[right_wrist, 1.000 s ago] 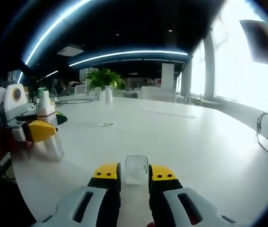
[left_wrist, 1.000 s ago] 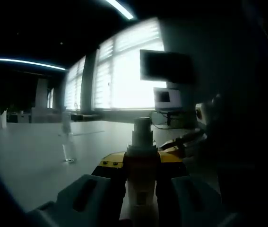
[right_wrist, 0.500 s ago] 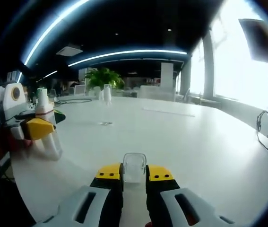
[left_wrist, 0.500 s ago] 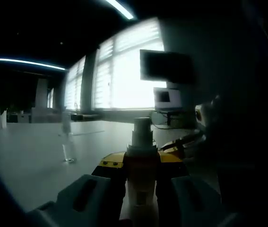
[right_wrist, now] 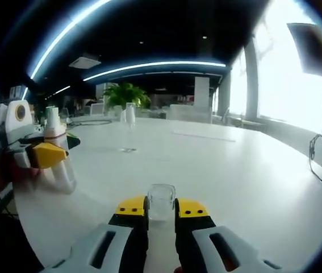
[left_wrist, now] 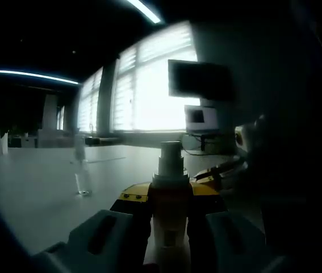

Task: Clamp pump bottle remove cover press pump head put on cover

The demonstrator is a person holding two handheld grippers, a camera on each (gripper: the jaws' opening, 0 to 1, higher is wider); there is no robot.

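In the left gripper view, the left gripper [left_wrist: 169, 202] rises from the bottom with its yellow-tipped jaws clamped on the body of a white pump bottle [left_wrist: 168, 210]. The bottle stands upright between the jaws, and its bare pump head [left_wrist: 170, 156] sticks up above the jaw tips with no cover on it. Beyond the jaws and off to their left, a small clear bottle [left_wrist: 81, 170] stands on the white table [left_wrist: 30, 193]. Farther ahead are bright windows with blinds [left_wrist: 143, 91], and a dark monitor [left_wrist: 199, 79] hangs above the jaws. Just right of the jaw tips, a yellow tip of the right gripper shows dimly.

In the right gripper view, the right gripper [right_wrist: 161, 207] has its yellow-tipped jaws closed on a small clear cover [right_wrist: 161, 202], which sits upright between the tips, over the white table. Far to the left of these jaws, the left gripper shows with the pump bottle clamped in it, resting on the table. Well ahead of the jaws, a green potted plant [right_wrist: 125, 94] stands past the table's far edge.
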